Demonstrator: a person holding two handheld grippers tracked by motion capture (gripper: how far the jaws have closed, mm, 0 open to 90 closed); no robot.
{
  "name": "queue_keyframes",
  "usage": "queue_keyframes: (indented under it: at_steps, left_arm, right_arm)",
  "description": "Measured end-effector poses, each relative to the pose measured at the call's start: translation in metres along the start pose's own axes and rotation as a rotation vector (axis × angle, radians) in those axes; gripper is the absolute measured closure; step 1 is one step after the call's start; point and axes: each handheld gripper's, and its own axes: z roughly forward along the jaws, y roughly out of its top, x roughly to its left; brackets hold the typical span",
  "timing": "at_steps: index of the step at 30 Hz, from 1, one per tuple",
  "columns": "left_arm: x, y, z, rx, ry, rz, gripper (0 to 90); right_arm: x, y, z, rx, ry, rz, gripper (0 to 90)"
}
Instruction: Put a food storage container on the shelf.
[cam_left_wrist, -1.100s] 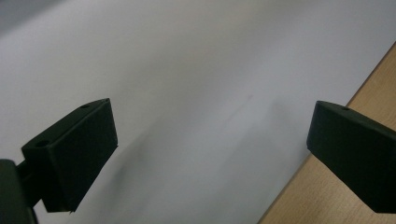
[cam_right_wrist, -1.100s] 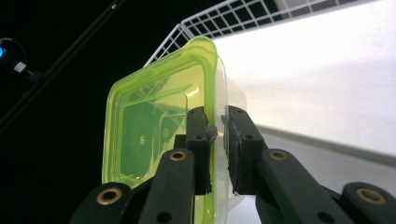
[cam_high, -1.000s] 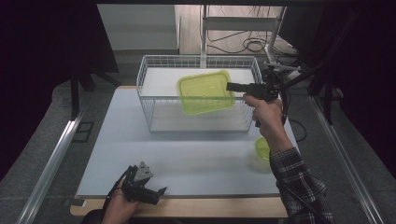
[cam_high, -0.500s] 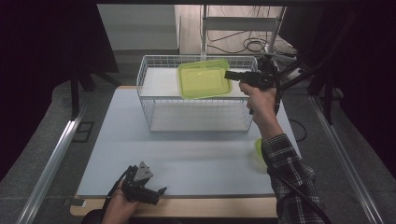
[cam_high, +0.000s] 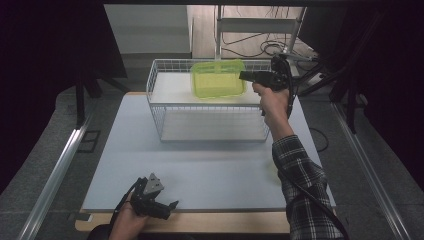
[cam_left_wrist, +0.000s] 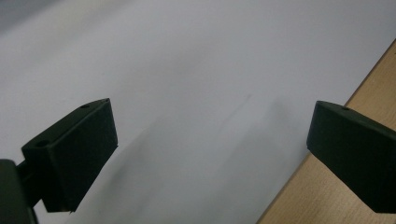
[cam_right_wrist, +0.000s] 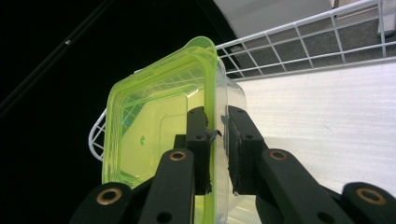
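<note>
A yellow-green lidded plastic container (cam_high: 217, 79) hangs over the far part of the white wire basket (cam_high: 156, 111). My right gripper (cam_high: 244, 76) holds it from the right, shut on its edge. In the right gripper view the two jaws pinch the rim of the container (cam_right_wrist: 149, 135) where lid and clear tub meet, with my right gripper (cam_right_wrist: 218, 133) above the basket's white floor and the basket (cam_right_wrist: 299, 39) rim behind. My left gripper (cam_high: 167, 207) rests at the table's near edge, open. In the left gripper view my left gripper (cam_left_wrist: 210, 140) has nothing but white mat between its jaws.
A white mat (cam_high: 215, 170) covers the table, with a wooden strip (cam_high: 225, 222) along the near edge. The person's plaid sleeve (cam_high: 300, 185) crosses the mat's right side. Cables and a metal stand (cam_high: 260, 30) lie beyond the basket.
The right gripper has carried the container away from the person, toward the basket's far rim and slightly higher. The left gripper has stayed where it was.
</note>
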Motion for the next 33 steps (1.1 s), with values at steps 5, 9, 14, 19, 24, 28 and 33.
queue_keyframes:
  at_steps: [5,9,14,19,24,28,33]
  left_arm:
    - [0.000,0.000,0.000,0.000,-0.001,0.001,1.6]
    - [0.000,0.000,0.000,0.000,-0.002,0.001,1.6]
    - [0.000,0.000,0.001,0.001,-0.001,0.004,1.6]
    - [0.000,0.000,0.001,0.002,-0.002,0.003,1.6]
    - [0.000,0.000,0.001,0.004,-0.003,0.007,1.6]
    - [-0.001,0.000,0.001,0.004,-0.003,0.007,1.6]
    - [0.000,0.000,0.000,0.002,-0.002,0.006,1.6]
  right_arm:
    - [-0.001,0.000,0.007,0.000,-0.024,-0.008,79.8]
    - [-0.004,0.000,0.012,0.003,-0.032,-0.008,79.1]
    - [-0.007,0.000,0.016,0.021,-0.082,-0.040,76.3]
    - [-0.006,0.002,0.020,0.032,-0.128,-0.084,74.6]
    - [-0.006,0.006,0.025,0.051,-0.143,-0.104,73.5]
    - [-0.008,0.006,0.029,0.068,-0.153,-0.107,67.6]
    - [-0.010,0.006,0.031,0.075,-0.171,-0.118,61.7]
